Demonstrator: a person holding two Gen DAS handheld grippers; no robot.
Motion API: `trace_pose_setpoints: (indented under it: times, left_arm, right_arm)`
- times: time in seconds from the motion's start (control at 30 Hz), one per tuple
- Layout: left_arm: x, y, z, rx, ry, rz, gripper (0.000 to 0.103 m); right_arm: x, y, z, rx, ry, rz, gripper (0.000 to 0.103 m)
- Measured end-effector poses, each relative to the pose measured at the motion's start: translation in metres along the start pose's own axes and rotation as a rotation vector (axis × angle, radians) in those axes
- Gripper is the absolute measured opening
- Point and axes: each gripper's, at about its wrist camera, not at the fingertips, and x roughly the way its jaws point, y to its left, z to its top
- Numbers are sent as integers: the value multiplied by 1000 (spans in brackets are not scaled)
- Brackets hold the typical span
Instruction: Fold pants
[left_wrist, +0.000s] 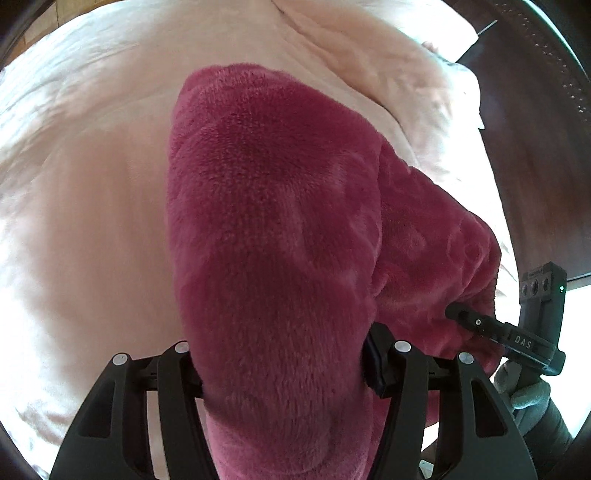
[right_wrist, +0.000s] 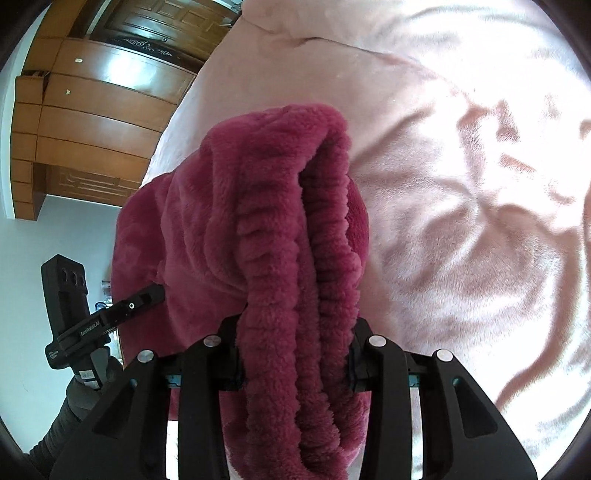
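Under me: pale pink bed cover (left_wrist: 92, 184), soft, creased. Over it hang my magenta fleece pants (left_wrist: 273, 221), plush, bunched. My left gripper (left_wrist: 280, 373) clamps a smooth fold; my right gripper (right_wrist: 295, 362) clamps the ribbed waistband (right_wrist: 328, 240).

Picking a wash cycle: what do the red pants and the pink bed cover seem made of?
Pants: likely plush fleece, matte; deep fuzzy pile, ribbed gathered waistband. Bed cover: seemingly soft short-pile fleece or velour with slight sheen; the nap shows brushed streaks.
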Motion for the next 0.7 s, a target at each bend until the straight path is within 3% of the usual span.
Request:
trace_pose_setpoints:
  times: [0.1, 0.13, 0.27, 0.37, 0.43, 0.5, 0.7]
  left_arm:
    - [7, -8, 5, 0, 11, 12, 60]
    - [11, -16, 23, 3, 14, 18, 62]
    - [24, -27, 36, 16, 23, 60, 68]
    - [22, -30, 35, 39, 34, 109, 73]
    - [20, -35, 35, 65, 36, 157, 73]
    - [14, -42, 33, 96, 32, 208, 73]
    - [-8, -59, 29, 145, -51, 326, 79]
  right_arm:
    - [3, -7, -2, 2, 11, -1, 40]
    - [4, -6, -2, 0, 15, -5, 41]
    - [1, 1, 16, 6, 15, -24, 50]
    - [3, 28, 3, -16, -1, -61, 56]
    - [-4, 36, -1, -38, -33, -89, 59]
    - [-17, 45, -7, -32, -94, -111, 73]
    - [-55, 57, -15, -34, -221, -196, 74]
